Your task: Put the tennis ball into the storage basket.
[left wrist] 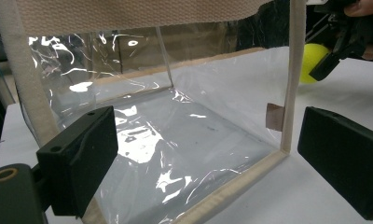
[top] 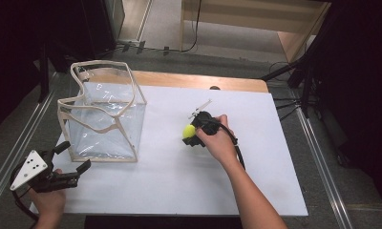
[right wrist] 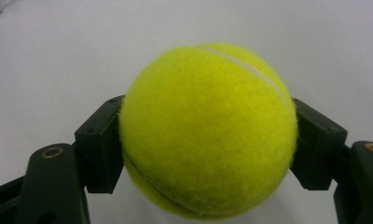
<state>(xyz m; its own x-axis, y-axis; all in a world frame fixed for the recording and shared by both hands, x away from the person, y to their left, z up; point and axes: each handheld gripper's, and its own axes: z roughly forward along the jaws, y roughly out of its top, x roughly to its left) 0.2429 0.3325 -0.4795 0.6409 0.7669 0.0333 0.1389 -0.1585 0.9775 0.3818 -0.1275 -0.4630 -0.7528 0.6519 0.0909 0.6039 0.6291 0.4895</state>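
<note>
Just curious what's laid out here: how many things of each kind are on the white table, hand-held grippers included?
Tennis ball: 1
Clear plastic bag with beige trim: 1
Hand-held grippers: 2, the left gripper and the right gripper
Total: 4

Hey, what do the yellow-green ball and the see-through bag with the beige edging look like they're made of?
The yellow-green ball looks like fuzzy felt, matte, with a pale curved seam: likely a tennis ball. The see-through bag seems to be glossy clear plastic film, judging by its creases and glare, and its beige edging shows a woven, fabric-like texture.
</note>
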